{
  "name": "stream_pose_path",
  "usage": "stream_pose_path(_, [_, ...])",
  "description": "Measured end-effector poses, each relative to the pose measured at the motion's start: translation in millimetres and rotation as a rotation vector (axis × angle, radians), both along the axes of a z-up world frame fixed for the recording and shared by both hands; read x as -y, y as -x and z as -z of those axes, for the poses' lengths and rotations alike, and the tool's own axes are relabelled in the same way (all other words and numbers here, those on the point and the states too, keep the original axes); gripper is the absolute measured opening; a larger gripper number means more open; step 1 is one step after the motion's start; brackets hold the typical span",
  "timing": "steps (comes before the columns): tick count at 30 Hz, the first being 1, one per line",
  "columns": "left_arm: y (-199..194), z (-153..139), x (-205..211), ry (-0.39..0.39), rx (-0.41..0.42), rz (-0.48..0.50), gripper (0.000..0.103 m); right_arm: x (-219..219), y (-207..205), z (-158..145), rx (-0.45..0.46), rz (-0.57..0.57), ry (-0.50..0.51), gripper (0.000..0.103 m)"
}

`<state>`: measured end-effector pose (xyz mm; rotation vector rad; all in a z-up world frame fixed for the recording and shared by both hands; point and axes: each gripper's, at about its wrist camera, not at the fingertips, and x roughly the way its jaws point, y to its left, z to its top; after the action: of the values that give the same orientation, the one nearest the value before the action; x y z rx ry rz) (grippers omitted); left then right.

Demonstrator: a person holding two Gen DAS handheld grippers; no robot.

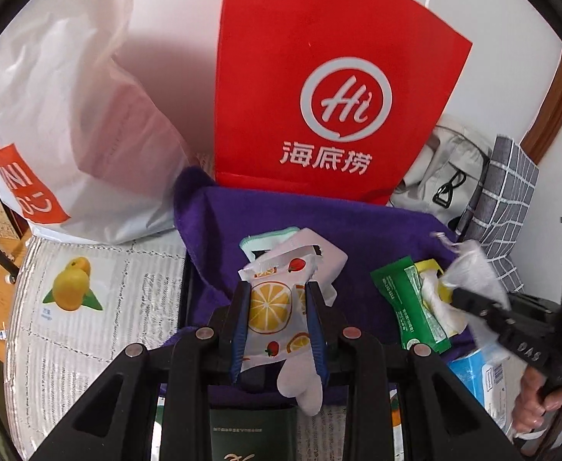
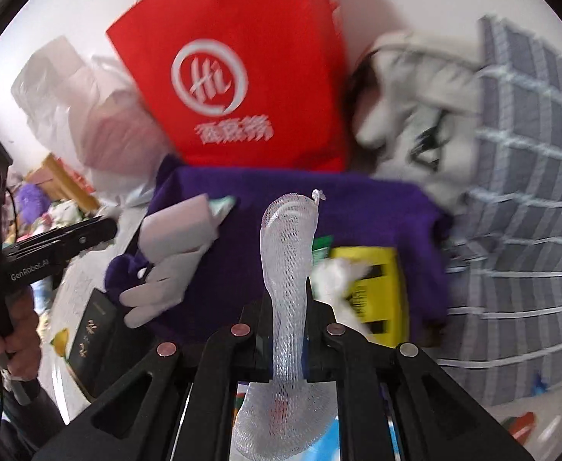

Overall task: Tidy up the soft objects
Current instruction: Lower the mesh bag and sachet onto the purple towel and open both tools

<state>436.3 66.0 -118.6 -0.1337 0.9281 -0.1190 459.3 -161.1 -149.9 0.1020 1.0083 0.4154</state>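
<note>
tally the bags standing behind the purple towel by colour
red paper bag: 1
white plastic bag: 1
grey checked bag: 1
total: 3, all behind the purple towel

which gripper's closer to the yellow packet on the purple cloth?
Right. The right gripper, shut on a white mesh bag, hangs beside the yellow packet; the left gripper, holding a fruit-print sock, is further off.
</note>
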Motion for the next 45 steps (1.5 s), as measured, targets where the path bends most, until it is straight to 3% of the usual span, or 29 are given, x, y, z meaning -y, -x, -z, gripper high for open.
stream_pose_path(6, [-2, 11, 16, 0.001, -0.028, 0.043, 0.027, -11, -8, 20, -0.027, 0.016, 0.037, 0.012])
stream_pose_path(8, [-3, 15, 23, 0.005, -0.036, 0.066, 0.027, -13, -10, 22, -0.033, 0.022, 0.032, 0.022])
stream_pose_path(10, [-4, 21, 27, 0.003, -0.056, 0.072, 0.027, -12, -9, 22, -0.021, 0.028, 0.034, 0.046])
stream_pose_path(12, [-5, 25, 30, -0.004, -0.068, 0.077, 0.027, -13, -9, 20, 0.0, 0.028, 0.048, 0.051])
stream_pose_path(17, [-7, 32, 32, -0.012, -0.087, 0.077, 0.028, -6, -9, 12, 0.039, 0.072, 0.09, 0.052])
stream_pose_path(20, [-6, 33, 36, -0.009, -0.094, 0.084, 0.029, 3, -9, 5, 0.051, 0.098, 0.069, 0.062])
stream_pose_path(31, [-6, 41, 51, -0.03, -0.118, 0.13, 0.035, 19, -1, -20, 0.087, 0.117, 0.043, 0.062])
stream_pose_path(34, [-7, 40, 50, -0.014, -0.125, 0.133, 0.049, 21, 3, -26, 0.097, 0.117, 0.035, 0.062])
stream_pose_path(35, [-8, 40, 50, -0.019, -0.134, 0.13, 0.062, 22, 4, -29, 0.102, 0.116, 0.033, 0.062])
stream_pose_path(36, [-9, 41, 51, -0.025, -0.14, 0.126, 0.064, 22, 6, -31, 0.109, 0.115, 0.032, 0.062])
stream_pose_path(45, [-2, 24, 42, -0.008, -0.118, 0.096, 0.064, 17, 34, -65, 0.188, 0.121, 0.039, 0.062])
